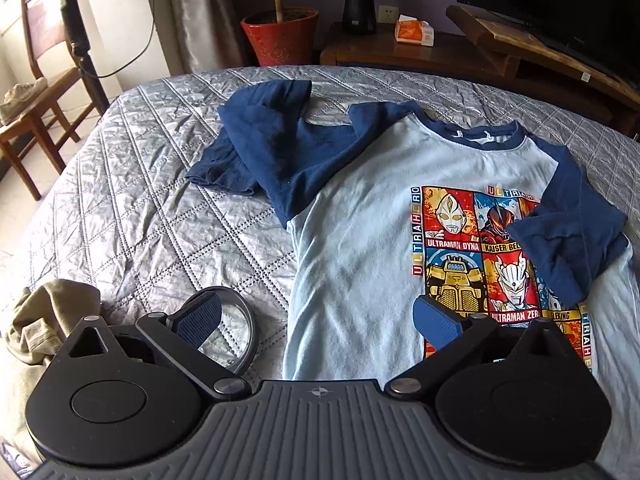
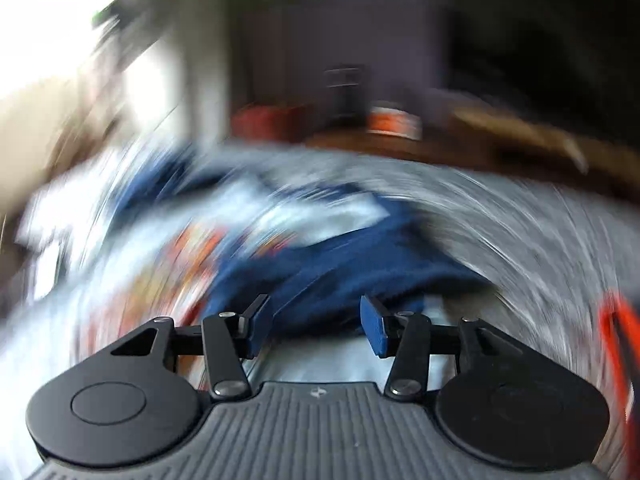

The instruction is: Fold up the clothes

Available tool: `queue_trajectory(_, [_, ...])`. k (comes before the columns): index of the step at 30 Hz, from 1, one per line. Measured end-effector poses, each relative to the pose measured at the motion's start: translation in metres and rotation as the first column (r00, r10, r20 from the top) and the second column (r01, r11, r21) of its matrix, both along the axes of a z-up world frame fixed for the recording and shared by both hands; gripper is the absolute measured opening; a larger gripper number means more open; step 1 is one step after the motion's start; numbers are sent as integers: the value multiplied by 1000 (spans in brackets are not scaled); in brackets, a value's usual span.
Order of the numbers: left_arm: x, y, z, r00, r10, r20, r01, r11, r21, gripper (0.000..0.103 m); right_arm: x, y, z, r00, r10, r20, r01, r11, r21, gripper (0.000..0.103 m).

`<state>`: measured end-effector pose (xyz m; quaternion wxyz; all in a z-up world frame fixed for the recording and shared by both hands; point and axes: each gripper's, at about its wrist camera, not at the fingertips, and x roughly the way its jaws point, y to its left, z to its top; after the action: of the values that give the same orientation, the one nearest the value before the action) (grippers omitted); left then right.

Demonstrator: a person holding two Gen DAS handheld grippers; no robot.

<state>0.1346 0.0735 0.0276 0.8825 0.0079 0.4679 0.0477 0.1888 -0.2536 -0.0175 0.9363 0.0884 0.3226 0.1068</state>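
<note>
A light blue T-shirt (image 1: pixel 368 216) with navy sleeves and a colourful cartoon print lies face up on the grey quilted bed (image 1: pixel 144 208). Its left sleeve (image 1: pixel 272 144) is spread out; its right sleeve (image 1: pixel 568 240) is folded in over the print. My left gripper (image 1: pixel 318 322) is wide open and empty, low over the shirt's left side and hem. The right wrist view is heavily blurred. My right gripper (image 2: pixel 316 330) is open and empty, just short of the navy sleeve (image 2: pixel 340 268).
A beige garment (image 1: pixel 44 320) lies on the bed at the left. A round lens-like ring (image 1: pixel 236 328) lies by the left finger. Beyond the bed stand a wooden chair (image 1: pixel 36 92), a fan stand (image 1: pixel 80 28), a red pot (image 1: pixel 280 36) and a TV cabinet (image 1: pixel 540 52).
</note>
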Motion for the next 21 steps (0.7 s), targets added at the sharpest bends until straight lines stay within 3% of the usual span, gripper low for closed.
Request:
queue_trajectory(3, [0,-1,0,1000,-4,-1,4,1000,3,103,28,-49,-12,963,-202,-176,239,945,223,42])
queue_trajectory(6, [1,-1,0,1000,-3,-1,3,1000,3,103,38,-48,-3,937,-305,-170,331,931,153,41])
queue_trajectory(8, [2,-2,0,1000,-2,0,2,1000,1,103,33,-17,15,964,-256,-65,255,967,-23,43])
queue_trajectory(10, [2,-3,-1,1000,-5,0,5,1000,2,103,31,9,23,980,-199,-23,195,974,-114,44])
queue_trajectory(13, [1,-6,-2,1000,-16,-3,16,1000,14,103,46,32,19,980,-193,-51,183,970,-157,42])
queue_trajectory(17, [1,-4,-2,1000,-9,-4,9,1000,9,103,75,40,-2,966,-224,-130,198,962,-189,30])
queue_trajectory(21, [1,-1,0,1000,-3,-1,3,1000,-4,103,80,43,-10,954,-256,-155,225,955,-193,31])
